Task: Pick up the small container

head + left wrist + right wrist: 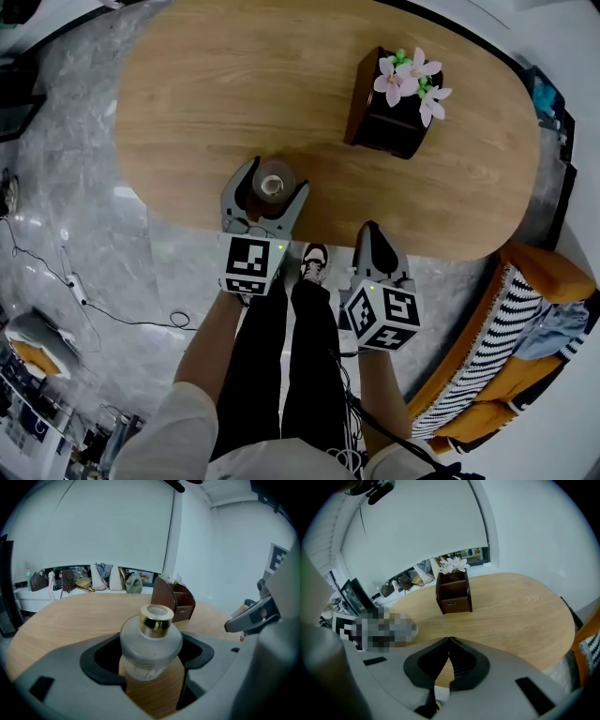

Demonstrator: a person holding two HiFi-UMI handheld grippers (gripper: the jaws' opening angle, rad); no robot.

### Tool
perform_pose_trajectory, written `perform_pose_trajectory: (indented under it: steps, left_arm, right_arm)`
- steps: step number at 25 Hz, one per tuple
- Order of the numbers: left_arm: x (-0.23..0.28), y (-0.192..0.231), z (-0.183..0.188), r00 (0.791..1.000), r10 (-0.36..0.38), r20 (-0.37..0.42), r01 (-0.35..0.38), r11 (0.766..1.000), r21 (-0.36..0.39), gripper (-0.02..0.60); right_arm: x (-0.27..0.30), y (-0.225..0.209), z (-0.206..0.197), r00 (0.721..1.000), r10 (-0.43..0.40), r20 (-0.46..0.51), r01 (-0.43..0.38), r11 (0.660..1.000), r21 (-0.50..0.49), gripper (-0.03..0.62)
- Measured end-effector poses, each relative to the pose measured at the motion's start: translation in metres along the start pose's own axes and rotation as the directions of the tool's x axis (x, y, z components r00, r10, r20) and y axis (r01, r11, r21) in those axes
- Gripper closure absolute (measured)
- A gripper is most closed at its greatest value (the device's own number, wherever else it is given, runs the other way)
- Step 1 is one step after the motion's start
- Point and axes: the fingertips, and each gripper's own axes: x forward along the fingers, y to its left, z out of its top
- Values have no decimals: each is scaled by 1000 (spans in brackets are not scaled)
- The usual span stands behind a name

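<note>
Wooden and oval, the surface [234, 94] is being viewed from above, over a grey marble floor [84, 187]. Near its front edge the container [273, 185], a frosted bottle with a gold cap, is being straddled by the left hand-held gripper [276, 178], whose jaws are being held wide on either side of it. The right hand-held gripper [372, 231] is being held closed and empty at the surface's edge. A brown box [380, 122] with flowers [408, 80] is being shown well apart.

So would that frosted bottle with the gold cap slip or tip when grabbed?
The bottle looks like smooth, rounded frosted glass: probably rigid, slippery in a loose grip, breakable if dropped. Squat and wide-based on the table, it seems unlikely to tip.
</note>
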Motion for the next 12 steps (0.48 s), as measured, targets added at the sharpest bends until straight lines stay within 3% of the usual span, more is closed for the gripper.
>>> perform_pose_trajectory:
  steps: [12]
  left_arm:
    - [-16,3,17,1000,4,11,-4,1000,-22,235]
  right_arm:
    - [-9,2,12,1000,6,13,-6,1000,-19,571]
